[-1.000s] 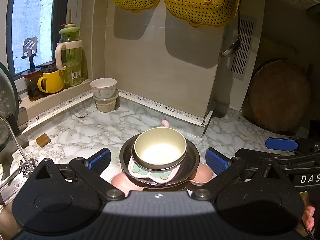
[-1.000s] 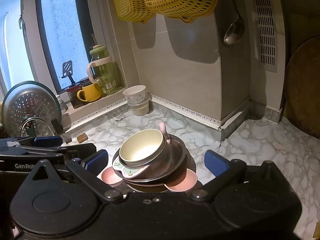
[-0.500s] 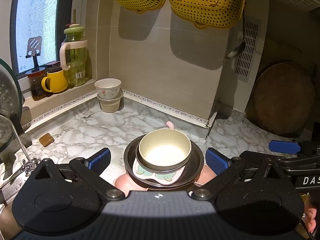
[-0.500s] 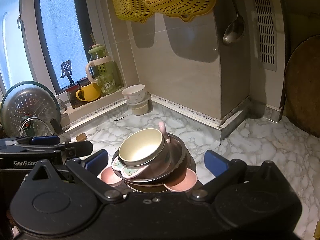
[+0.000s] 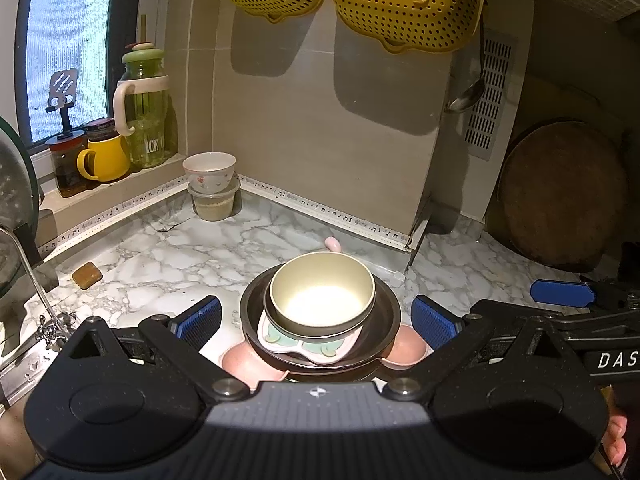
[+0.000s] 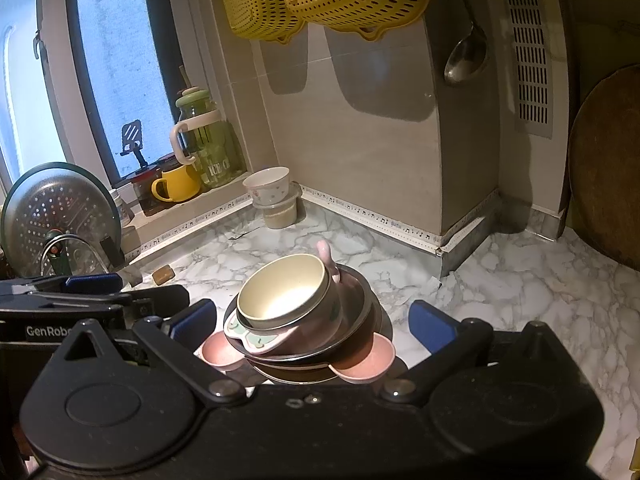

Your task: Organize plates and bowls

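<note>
Hovering | both jaws wide, empty | bowl atop tilted stack — rigid, slippery, fragile | take rim

**Readable lettering**

We read "ICE C", cut off, on the green glass jug far ahead-left of our tongs, "DAS" on the right gripper and "GenRobo" on the left gripper.
</note>
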{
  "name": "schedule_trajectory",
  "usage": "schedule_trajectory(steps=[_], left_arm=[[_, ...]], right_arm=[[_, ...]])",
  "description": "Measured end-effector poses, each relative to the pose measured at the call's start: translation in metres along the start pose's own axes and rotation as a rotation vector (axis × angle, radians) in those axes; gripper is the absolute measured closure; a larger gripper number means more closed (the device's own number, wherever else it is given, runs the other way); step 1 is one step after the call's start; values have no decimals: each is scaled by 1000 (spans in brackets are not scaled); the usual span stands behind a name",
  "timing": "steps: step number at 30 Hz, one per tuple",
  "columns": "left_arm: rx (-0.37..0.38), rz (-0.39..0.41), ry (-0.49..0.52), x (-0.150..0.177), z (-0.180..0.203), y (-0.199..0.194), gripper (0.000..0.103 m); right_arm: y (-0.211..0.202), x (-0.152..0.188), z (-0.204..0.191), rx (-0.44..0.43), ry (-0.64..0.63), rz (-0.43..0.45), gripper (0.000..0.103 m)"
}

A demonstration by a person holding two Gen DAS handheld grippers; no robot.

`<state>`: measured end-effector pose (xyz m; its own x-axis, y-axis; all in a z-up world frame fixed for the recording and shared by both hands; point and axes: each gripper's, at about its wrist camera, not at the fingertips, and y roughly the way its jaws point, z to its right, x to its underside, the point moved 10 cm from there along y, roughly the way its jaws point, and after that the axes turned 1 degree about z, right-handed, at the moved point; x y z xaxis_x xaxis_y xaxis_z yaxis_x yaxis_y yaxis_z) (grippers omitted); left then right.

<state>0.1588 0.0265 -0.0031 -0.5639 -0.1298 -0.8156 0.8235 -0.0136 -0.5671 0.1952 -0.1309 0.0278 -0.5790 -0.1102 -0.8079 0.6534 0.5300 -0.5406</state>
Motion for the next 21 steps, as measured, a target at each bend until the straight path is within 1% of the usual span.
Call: schedule_trajectory(steps=[15,21], left_arm=[[0,-15,-11,3,0,2,1],[7,-16,-13,3,1,2,1]], right_arm=[[0,4,0,1,12,-11,0],[-2,4,0,19,12,-15,0]])
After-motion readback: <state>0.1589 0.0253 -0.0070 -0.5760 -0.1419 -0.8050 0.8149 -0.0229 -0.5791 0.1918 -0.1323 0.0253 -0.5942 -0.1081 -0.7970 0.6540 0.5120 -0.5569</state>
